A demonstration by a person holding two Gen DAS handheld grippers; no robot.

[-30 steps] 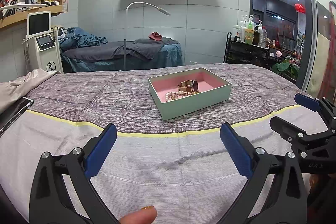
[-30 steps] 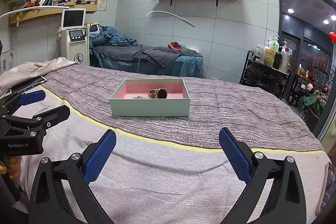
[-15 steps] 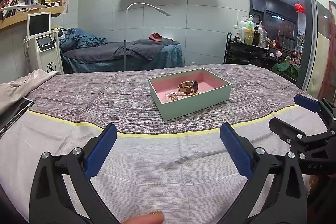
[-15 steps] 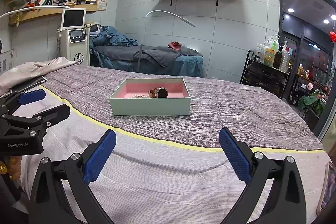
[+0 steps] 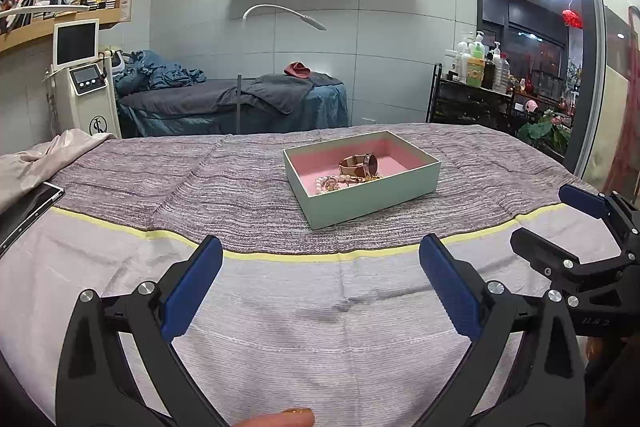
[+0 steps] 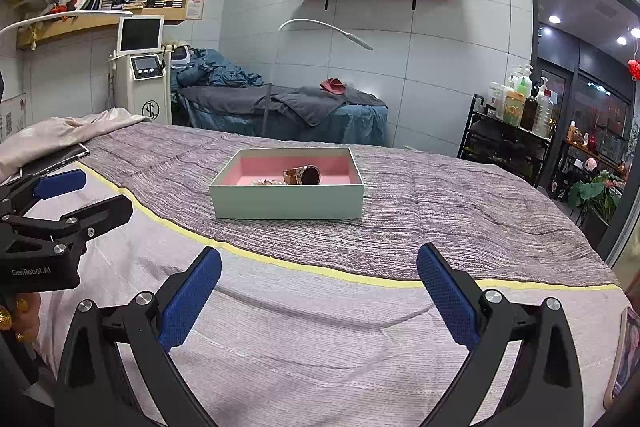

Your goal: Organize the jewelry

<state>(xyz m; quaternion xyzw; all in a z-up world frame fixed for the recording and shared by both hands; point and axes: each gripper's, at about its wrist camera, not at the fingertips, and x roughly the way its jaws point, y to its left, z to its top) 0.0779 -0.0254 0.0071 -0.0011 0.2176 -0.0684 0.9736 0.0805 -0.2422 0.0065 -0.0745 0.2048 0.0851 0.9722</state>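
Blue textured pads line the black fingers of both grippers, and both sets of jaws stand wide apart, holding nothing. The left gripper point(image 5: 320, 287) and the right gripper point(image 6: 318, 291) hover side by side, low over a bed point(image 5: 280, 307) covered in pale lilac cloth, with a yellow stripe point(image 5: 280, 255) running across it just ahead of the fingertips. Beyond the stripe the cover turns to a streaked grey-purple weave.

On that weave, well ahead of both grippers and roughly centred between them, sits an open box point(image 5: 372, 199), pale green outside and pink inside. In it lies a watch point(image 5: 360, 165) with a rose-gold band and dark round face, resting on its side. Just beside the watch, toward the box's near wall, is a small tangle of pearl and gold jewelry point(image 5: 336, 183); single pieces are too small to tell apart.

No loose jewelry shows on the bed, so the task looks either not started or almost done; which is unclear. A next move would call for reaching forward to the box and closing narrowly on small, slippery pieces.

A dark tablet point(image 5: 24, 205) lies at the bed's left edge.
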